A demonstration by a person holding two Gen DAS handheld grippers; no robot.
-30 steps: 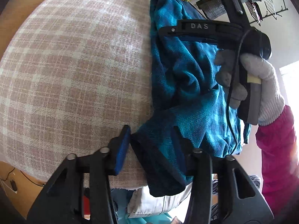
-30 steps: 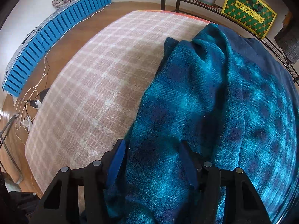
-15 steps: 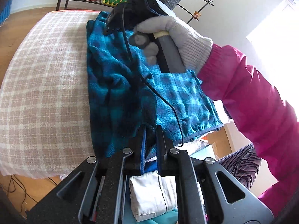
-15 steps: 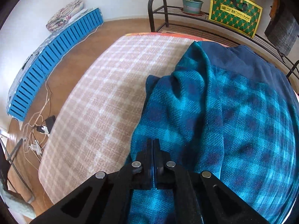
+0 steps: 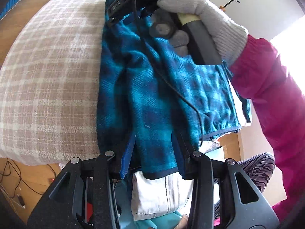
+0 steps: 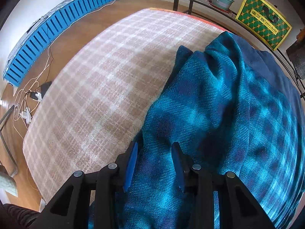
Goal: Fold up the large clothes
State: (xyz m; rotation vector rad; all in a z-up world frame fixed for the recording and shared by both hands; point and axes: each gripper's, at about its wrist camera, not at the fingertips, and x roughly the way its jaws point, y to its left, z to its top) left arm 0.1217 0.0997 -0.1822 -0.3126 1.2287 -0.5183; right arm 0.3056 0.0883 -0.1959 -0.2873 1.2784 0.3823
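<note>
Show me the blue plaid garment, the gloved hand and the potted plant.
blue plaid garment [image 6: 219,114], right wrist view, on its rumpled middle.
gloved hand [image 5: 205,19], left wrist view, on the back of the grey glove.
potted plant [image 6: 222,0], right wrist view, on the pot's side.

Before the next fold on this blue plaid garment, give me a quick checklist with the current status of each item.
1. Left gripper released: ok, jaws opening, the garment hem lies between them but the pads stand off it.
2. Right gripper released: ok, jaws opening over the fabric, no visible pinch.
3. Garment lying flat: not ok, a bunched ridge near the top in the right wrist view.
4. Garment fully on the plaid bed cover: not ok, its near hem overhangs the edge.
5. Cable clear of the fabric: not ok, it trails across the garment.
6. Fold edges aligned: cannot tell.
</note>
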